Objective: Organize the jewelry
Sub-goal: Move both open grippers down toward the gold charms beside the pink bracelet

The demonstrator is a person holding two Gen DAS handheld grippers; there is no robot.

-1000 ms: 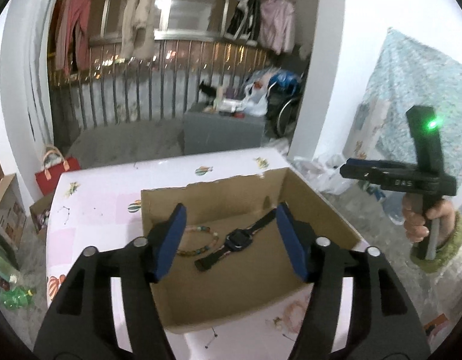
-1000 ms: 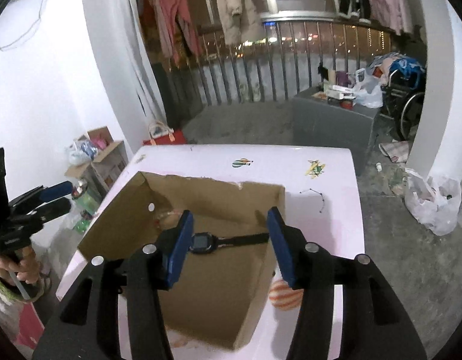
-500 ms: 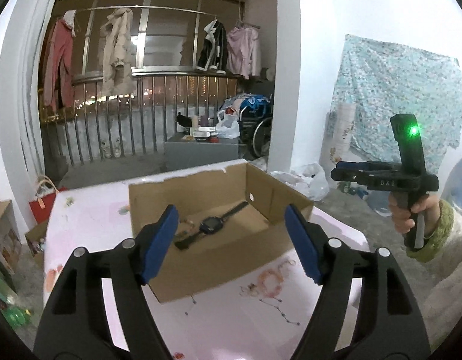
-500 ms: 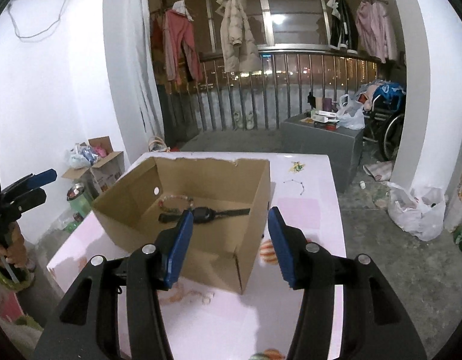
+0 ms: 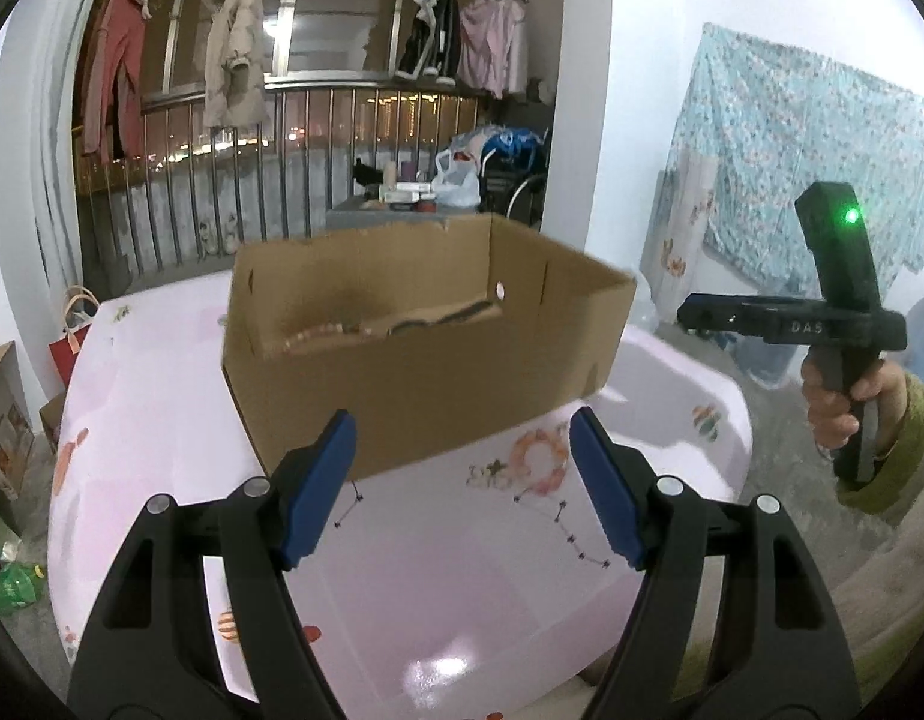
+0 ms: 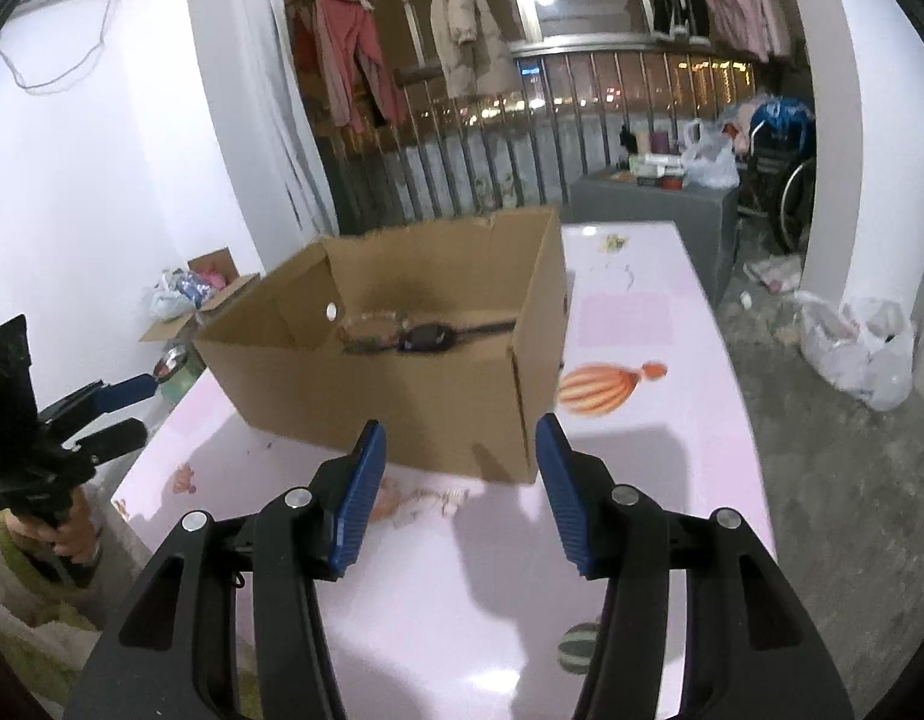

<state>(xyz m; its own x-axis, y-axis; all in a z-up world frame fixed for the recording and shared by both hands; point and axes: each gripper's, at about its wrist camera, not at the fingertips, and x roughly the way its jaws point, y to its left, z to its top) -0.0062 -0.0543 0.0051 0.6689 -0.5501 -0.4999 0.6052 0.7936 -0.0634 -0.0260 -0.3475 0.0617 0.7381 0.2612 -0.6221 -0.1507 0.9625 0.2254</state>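
Note:
An open cardboard box [image 5: 426, 384] stands on the pink patterned table [image 5: 402, 600]. Over its near wall I see a black watch [image 6: 426, 337] and a beaded bracelet [image 6: 372, 327] lying on the box floor. In the left wrist view only the watch strap [image 5: 438, 319] and some bracelet beads [image 5: 318, 333] show. My left gripper [image 5: 462, 426] hangs open in front of the box's near wall, nothing between its blue pads. My right gripper [image 6: 460, 426] is open and empty too, facing the box's corner. Each gripper shows in the other's view, held in a hand [image 5: 840, 402].
A pale pink ring shape [image 5: 540, 456] lies on the cloth in front of the box; print or loose piece, I cannot tell. A grey cabinet [image 6: 654, 210] stands behind the table. Cardboard boxes [image 6: 204, 294] sit on the floor left, plastic bags [image 6: 858, 342] right.
Both grippers have drawn back and sunk from above the box to in front of its near walls. The left jaws stand a little wider. The jewelry lies where it was.

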